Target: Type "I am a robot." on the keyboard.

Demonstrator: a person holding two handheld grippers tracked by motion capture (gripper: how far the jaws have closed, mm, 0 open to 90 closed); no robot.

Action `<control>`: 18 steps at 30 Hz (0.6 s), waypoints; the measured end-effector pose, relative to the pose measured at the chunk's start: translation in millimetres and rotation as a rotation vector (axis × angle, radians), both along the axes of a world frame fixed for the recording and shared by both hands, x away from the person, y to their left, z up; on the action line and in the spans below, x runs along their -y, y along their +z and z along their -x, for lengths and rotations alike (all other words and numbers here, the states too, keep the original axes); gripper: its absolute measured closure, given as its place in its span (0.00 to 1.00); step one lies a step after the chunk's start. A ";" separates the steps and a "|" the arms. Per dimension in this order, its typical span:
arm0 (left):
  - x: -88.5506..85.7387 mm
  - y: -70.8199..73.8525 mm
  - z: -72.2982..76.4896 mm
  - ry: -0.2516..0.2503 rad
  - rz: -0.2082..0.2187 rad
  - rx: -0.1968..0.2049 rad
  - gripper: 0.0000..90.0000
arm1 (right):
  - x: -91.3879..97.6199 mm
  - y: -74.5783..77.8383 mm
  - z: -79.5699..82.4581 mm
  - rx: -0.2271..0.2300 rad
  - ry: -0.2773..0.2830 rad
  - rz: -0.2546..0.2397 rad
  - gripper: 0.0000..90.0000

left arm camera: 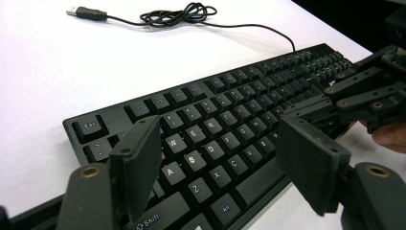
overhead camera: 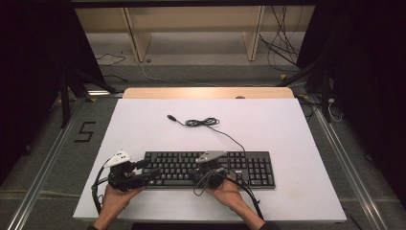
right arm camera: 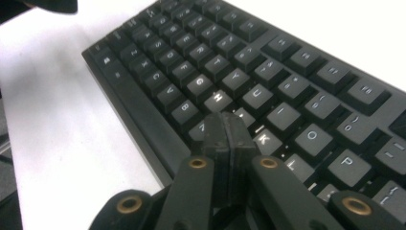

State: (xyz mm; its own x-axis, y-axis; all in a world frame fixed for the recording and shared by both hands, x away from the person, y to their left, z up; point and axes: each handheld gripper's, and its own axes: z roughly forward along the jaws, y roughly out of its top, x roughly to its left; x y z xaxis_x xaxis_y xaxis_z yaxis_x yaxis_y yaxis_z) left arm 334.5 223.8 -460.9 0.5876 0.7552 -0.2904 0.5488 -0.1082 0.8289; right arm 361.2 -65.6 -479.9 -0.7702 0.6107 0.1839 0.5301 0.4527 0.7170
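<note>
A black full-size keyboard [overhead camera: 210, 168] lies flat on the white tabletop [overhead camera: 287, 139], close to the near edge and roughly centred, with its long side parallel to that edge. Its black cable [overhead camera: 229, 135] leaves the rear edge, runs back across the tabletop into a loose coil [overhead camera: 201, 122] and ends in a USB plug [overhead camera: 170, 117] lying free on the surface. The left gripper [overhead camera: 152, 175] is held in the person's left hand [overhead camera: 116, 195] at the keyboard's left end, jaws pointing across the key rows. In the left gripper view its two black jaws stand wide apart, with nothing between the pads; the left jaw sits above the Shift key [left arm camera: 152, 221] and the right jaw above the front edge near the spacebar [left arm camera: 261, 184]. Whether either pad touches the keys cannot be determined. The right gripper [overhead camera: 197, 171] is held in the person's right hand [overhead camera: 229, 192] at the middle of the keyboard, with a grey triangular plate [overhead camera: 210, 155] on top of it. In the right gripper view its jaws are pressed together pad to pad, holding nothing, and the joined tip [right arm camera: 228, 129] is over the home row at the J position, between the H key [right arm camera: 219, 97] and the K key [right arm camera: 265, 139]. Contact with the keycap beneath is hidden by the jaws themselves. In the left gripper view the right gripper's linkage [left arm camera: 364, 96] appears at the right edge.
</note>
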 end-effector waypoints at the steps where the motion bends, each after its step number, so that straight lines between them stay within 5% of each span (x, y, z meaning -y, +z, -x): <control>1: 0.0 0.0 0.0 0.000 0.000 0.000 0.36 | -0.2 -0.7 0.1 0.001 0.002 -0.003 1.00; 14: -0.4 0.6 0.3 0.004 0.007 0.009 0.35 | -1.2 -1.8 1.6 -0.007 -0.006 0.009 1.00; 18: -2.4 0.7 -0.3 0.012 0.014 0.013 0.34 | 2.6 2.8 0.7 -0.007 0.000 -0.034 0.84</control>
State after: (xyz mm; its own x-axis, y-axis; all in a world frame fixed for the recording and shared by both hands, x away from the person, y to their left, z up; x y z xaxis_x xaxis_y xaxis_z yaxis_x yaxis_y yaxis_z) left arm 334.8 226.2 -460.2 0.5825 0.7580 -0.2934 0.5389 -0.0899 0.8376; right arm 360.5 -68.1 -477.2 -0.7690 0.6036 0.2105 0.5353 0.4281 0.7282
